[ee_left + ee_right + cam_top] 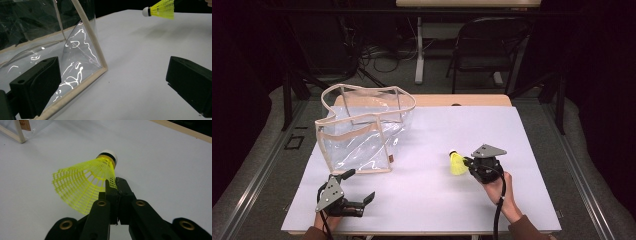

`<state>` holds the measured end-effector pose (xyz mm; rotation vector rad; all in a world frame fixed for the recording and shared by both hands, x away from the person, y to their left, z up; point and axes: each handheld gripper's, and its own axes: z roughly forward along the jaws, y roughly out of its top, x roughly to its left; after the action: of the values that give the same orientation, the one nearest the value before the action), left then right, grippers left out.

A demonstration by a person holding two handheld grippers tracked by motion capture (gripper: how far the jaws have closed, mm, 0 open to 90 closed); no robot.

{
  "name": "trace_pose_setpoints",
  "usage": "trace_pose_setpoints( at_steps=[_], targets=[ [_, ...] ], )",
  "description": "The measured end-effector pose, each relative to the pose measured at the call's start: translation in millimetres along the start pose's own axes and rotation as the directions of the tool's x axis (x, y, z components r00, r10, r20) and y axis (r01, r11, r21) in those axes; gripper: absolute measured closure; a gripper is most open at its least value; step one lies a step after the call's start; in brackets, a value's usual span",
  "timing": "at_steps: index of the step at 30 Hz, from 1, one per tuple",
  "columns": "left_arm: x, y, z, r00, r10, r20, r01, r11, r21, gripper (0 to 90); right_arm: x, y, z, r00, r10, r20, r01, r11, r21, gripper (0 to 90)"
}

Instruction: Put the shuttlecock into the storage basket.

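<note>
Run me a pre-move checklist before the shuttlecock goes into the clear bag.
1. Hold on the shuttlecock: ok. The right gripper pinches the edge of its yellow skirt, fingers closed.
2. Hold security: cannot tell. Only the thin mesh rim is caught.
3. Shuttlecock off the table: ok. The left gripper view shows it above its shadow.
4. Bag mouth open: ok. The beige rim stands spread, opening upward.
5. Bag steadied: not ok. The left gripper is open beside the bag's near corner, holding nothing.
6. Path from shuttlecock to bag: ok. Bare tabletop lies between them.
</note>
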<state>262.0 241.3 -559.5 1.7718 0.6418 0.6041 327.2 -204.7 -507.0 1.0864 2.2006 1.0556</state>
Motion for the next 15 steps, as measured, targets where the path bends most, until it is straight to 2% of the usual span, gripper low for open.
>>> trace_pose_setpoints(
  at_steps=[15],
  targets=[
    [0.0,0.2,-0.1,1.0,0.0,-0.001,0.0,1.0,-0.003,0.0,-6.6,15.5,-4.0,1.0,-0.005,0.004,0.005,1.0,-0.005,89.7]
  ],
)
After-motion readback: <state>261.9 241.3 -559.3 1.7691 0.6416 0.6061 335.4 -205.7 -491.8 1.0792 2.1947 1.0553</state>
